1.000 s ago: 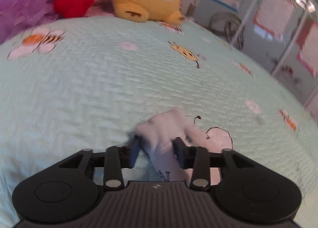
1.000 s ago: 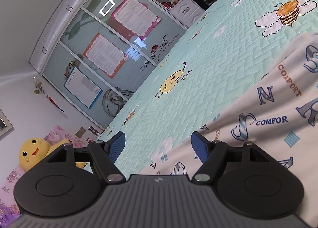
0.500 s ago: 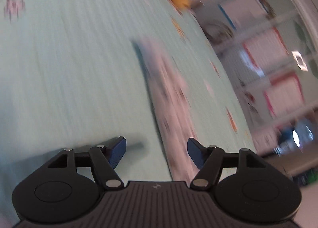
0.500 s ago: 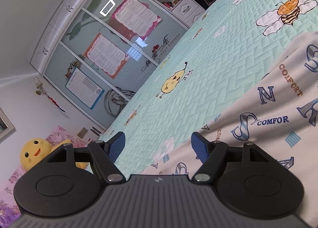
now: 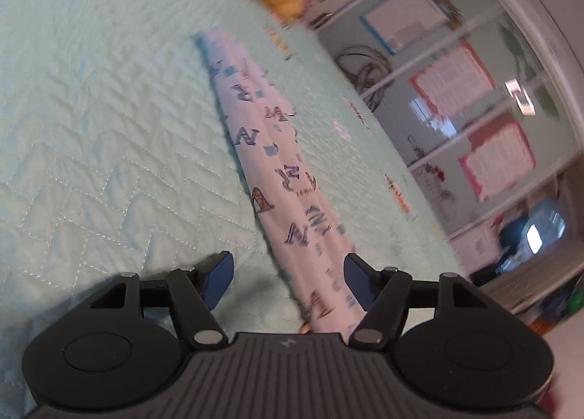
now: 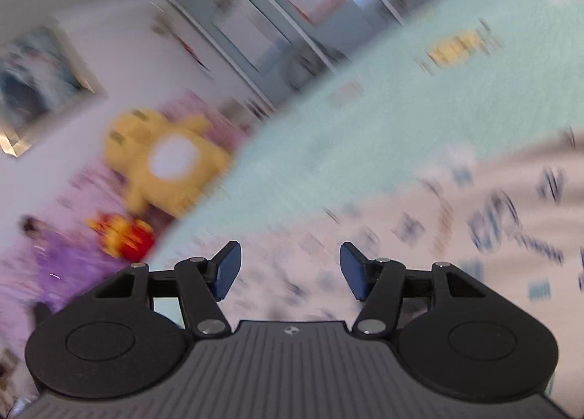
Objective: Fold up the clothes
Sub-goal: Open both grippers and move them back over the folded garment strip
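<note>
Letter-print garment lies mid-frame as a narrow strip; left gripper fingers apart, straddling it. Right gripper closing over cloth, not clamped. Next: grab, fold across.

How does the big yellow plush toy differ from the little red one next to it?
The yellow toy is much larger than the red toy. The yellow toy has a plain white belly patch; the red toy is red with yellow parts. In the right claw's view the yellow toy sits higher, the red toy below it, nearer the purple cloth. Both sit at the edge of the green bedspread, blurred.
</note>
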### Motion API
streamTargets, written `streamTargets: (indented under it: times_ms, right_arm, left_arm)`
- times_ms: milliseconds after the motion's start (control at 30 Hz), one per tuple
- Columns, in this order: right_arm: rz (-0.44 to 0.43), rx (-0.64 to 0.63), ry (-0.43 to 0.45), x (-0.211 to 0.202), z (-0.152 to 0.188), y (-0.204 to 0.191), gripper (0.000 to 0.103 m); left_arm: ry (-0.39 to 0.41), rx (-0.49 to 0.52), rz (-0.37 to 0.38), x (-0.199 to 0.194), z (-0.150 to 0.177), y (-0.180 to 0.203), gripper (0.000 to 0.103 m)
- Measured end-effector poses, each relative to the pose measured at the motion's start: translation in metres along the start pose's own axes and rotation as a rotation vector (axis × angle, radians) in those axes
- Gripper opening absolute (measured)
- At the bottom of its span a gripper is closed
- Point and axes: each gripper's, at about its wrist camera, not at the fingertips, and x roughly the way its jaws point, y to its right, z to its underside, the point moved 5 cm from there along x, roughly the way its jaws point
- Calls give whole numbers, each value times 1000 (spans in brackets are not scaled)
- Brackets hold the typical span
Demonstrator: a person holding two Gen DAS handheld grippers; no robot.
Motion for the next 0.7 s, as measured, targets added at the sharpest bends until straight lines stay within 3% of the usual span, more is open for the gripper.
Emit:
streamTargets:
  times_ms: [100,167,233,400,533,700]
  right_arm:
    - [18,110,37,-6,-3,18,49]
    - [38,178,65,-10,-3,29,30]
    - [53,231,93,-13,-1,37,25]
    - [69,238,139,-19,1,39,32]
    - [62,93,106,-13,3,15,54]
    - [34,-57,77,-12,2,-9,55]
  left_arm:
    - [13,191,-77,1,12,19,71]
    - [6,204,-89,3,13,22,73]
    - [3,145,-86,4,9,21,75]
    - [90,-40,-58,2,13,7,83]
    - [155,-5,-110,0,24,24,86]
    - [206,23,-87,-2,33,29,98]
